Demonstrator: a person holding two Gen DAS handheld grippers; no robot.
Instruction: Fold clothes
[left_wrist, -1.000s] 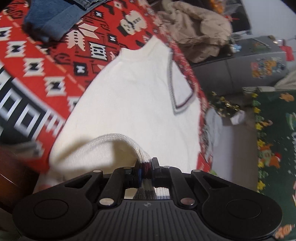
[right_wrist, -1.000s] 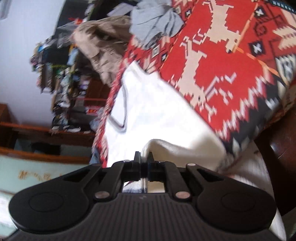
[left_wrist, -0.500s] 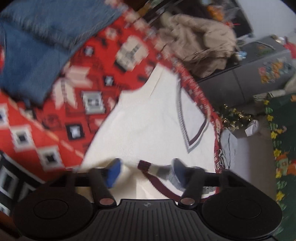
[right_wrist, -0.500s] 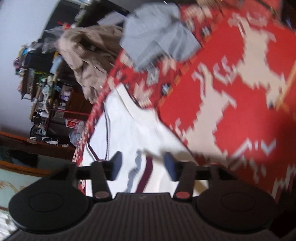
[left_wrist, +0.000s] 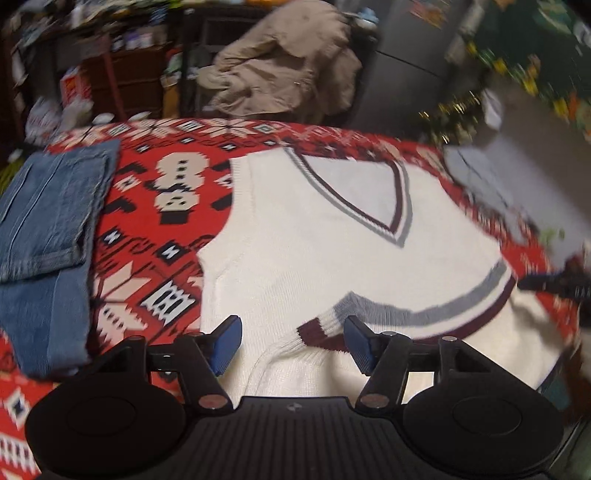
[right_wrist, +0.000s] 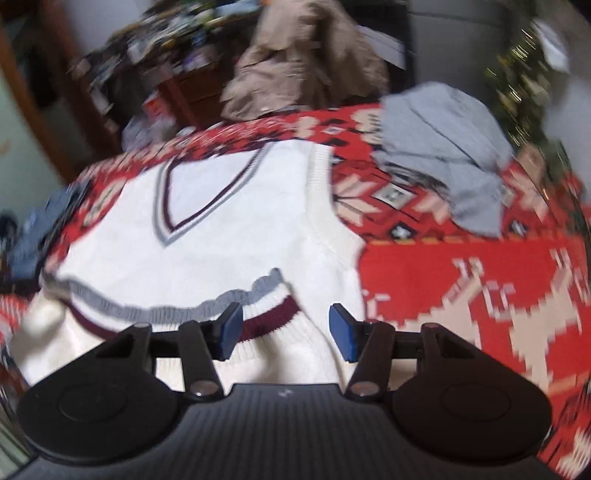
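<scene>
Jeans (left_wrist: 48, 236) lie folded far left on the red patterned blanket (left_wrist: 155, 206); white V-neck vest (left_wrist: 332, 236) flat mid-blanket, hem doubled up toward the neck. Your left gripper (left_wrist: 291, 341) and right gripper (right_wrist: 286, 326) are spread, jaws closing, pinching nothing, each w/ a hem corner just ahead. Fold edge runs left-right btwn them. Grey garment (right_wrist: 443, 147) far right.
</scene>
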